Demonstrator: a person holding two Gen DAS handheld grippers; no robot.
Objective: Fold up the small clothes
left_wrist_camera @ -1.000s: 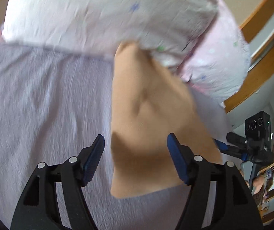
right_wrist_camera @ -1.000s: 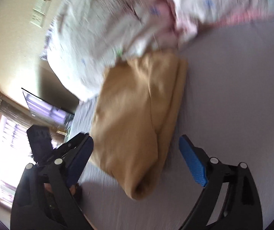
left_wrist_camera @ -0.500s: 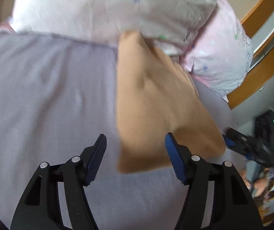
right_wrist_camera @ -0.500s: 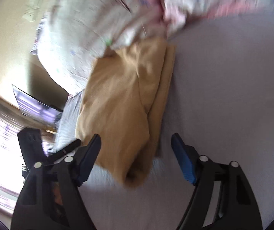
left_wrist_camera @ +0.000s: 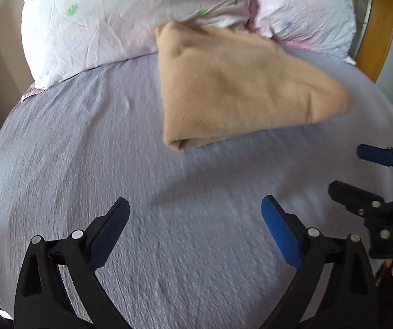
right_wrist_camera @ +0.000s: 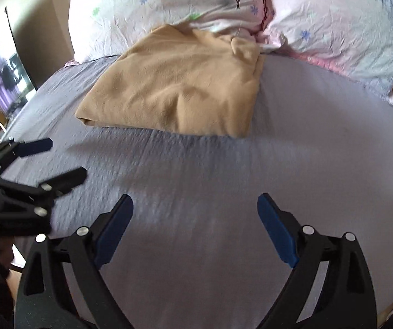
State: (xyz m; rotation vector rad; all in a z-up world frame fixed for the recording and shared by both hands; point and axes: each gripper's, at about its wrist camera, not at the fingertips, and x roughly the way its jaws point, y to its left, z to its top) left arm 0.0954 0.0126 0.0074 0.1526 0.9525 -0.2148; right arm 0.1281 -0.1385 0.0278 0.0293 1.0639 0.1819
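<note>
A folded tan garment lies flat on the lilac bed sheet, its far edge touching the pillows; it also shows in the right wrist view. My left gripper is open and empty, well short of the garment over bare sheet. My right gripper is open and empty too, also back from the garment. Each gripper shows in the other's view: the right one at the right edge, the left one at the left edge.
Two pale floral pillows lie along the head of the bed behind the garment. A wooden headboard stands at the far right. A window and dark screen are off the bed's left side.
Both grippers have pulled back from the tan garment, which lay between their fingers before. The garment now rests alone, farther away, and both views have levelled out.
</note>
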